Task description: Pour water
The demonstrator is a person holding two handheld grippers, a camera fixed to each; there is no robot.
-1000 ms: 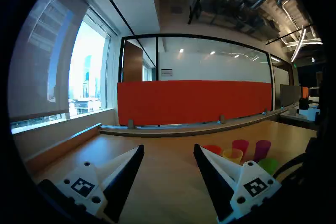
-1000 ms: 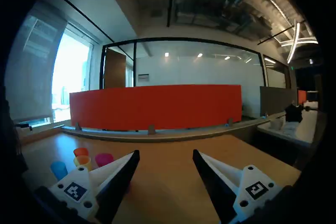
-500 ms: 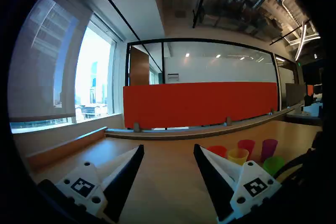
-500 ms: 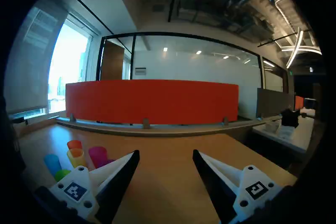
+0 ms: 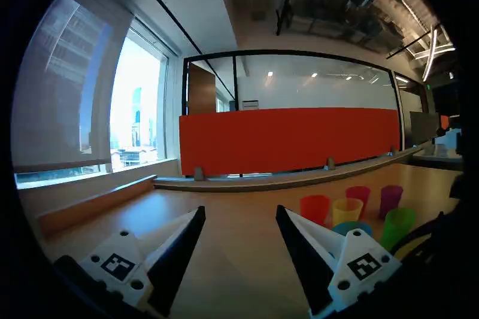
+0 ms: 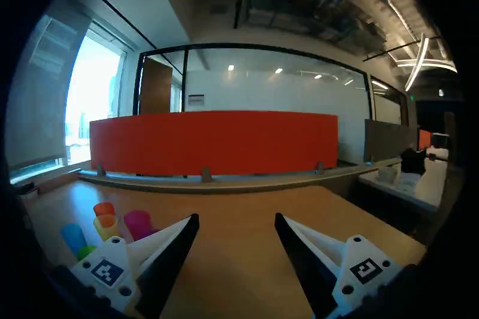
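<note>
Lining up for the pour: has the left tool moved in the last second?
Yes. In the left gripper view the orange partition and yellow cup slid rightward, so the left tool shifted or turned left.

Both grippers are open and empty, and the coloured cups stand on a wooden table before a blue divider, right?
Not blue: the divider is orange-red, as the left gripper view plainly shows. The rest of what you said holds.

The white two-finger left gripper (image 5: 239, 223) hovers level, jaws spread wide, empty. The white two-finger right gripper (image 6: 236, 226) does likewise.
</note>
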